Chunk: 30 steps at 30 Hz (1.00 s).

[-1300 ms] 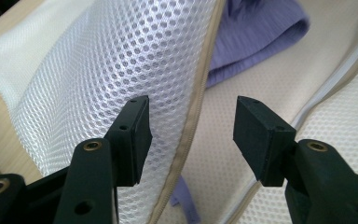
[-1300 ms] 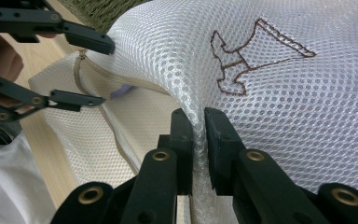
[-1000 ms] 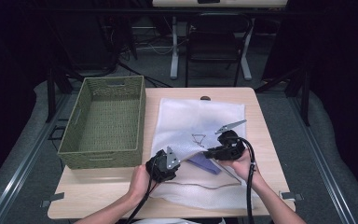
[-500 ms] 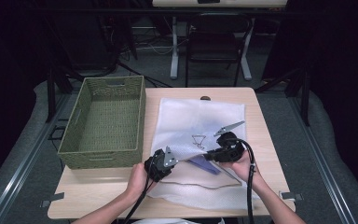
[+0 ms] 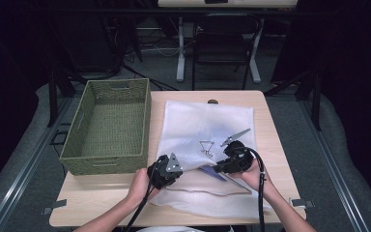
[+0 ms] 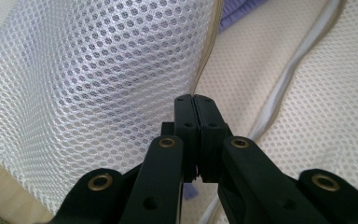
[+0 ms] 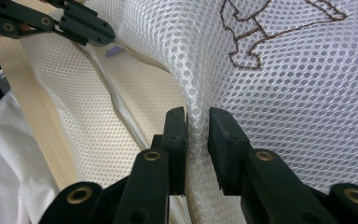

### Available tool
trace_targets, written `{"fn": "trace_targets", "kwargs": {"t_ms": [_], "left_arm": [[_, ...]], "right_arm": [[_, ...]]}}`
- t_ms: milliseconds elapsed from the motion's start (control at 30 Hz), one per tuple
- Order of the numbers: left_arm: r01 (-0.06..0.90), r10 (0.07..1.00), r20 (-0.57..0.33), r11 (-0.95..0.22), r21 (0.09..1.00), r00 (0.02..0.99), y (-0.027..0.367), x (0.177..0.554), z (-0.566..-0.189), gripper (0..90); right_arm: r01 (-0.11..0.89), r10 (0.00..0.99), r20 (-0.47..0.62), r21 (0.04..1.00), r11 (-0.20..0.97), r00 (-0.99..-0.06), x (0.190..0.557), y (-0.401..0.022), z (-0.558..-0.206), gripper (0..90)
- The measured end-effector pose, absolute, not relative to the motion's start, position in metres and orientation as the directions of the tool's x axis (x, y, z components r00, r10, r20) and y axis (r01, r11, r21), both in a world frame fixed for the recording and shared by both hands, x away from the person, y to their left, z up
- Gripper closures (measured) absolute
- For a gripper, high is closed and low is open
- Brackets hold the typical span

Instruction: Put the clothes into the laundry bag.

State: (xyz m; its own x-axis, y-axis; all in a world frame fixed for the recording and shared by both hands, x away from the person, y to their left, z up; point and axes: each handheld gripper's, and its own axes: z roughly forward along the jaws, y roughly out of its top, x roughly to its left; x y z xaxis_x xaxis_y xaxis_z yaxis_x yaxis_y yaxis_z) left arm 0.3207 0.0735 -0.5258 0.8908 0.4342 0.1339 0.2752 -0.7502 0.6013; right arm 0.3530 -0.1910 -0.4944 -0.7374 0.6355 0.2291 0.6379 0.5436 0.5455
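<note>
left gripper has clamped shut on mesh bag edge | right gripper easing open, mesh fold between | purple item inside bag | basket left of grippers

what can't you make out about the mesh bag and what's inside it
- The purple item inside the white mesh laundry bag: high view, mostly covered by mesh, too small to identify.
- Brown embroidered design: right gripper view, cut off by the top edge.
- Green woven basket: high view, near wall hides part of its floor.

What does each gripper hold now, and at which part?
Both hold the white mesh bag: the left gripper at its zipper edge, the right gripper on a raised fold of its upper layer.
</note>
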Motion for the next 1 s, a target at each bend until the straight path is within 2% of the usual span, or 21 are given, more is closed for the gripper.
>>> {"fn": "trace_targets", "kwargs": {"t_ms": [200,333,700,1000], "left_arm": [[0.278,0.400,0.092,-0.767,0.578,0.912,0.078,0.321,-0.524,89.0],[0.310,0.398,0.022,-0.747,0.588,0.917,0.082,0.324,-0.528,89.0],[0.302,0.366,0.008,-0.780,0.548,0.931,0.082,0.321,-0.533,89.0],[0.315,0.344,-0.038,-0.803,0.506,0.938,0.082,0.319,-0.542,88.9]], "right_arm": [[0.630,0.627,0.211,0.514,0.582,-0.750,0.351,-0.189,-0.498,77.8],[0.626,0.617,0.205,0.488,0.608,-0.760,0.350,-0.187,-0.502,78.8],[0.628,0.601,0.221,0.440,0.642,-0.768,0.352,-0.186,-0.513,79.8],[0.624,0.585,0.228,0.387,0.679,-0.778,0.353,-0.182,-0.527,79.8]]}}
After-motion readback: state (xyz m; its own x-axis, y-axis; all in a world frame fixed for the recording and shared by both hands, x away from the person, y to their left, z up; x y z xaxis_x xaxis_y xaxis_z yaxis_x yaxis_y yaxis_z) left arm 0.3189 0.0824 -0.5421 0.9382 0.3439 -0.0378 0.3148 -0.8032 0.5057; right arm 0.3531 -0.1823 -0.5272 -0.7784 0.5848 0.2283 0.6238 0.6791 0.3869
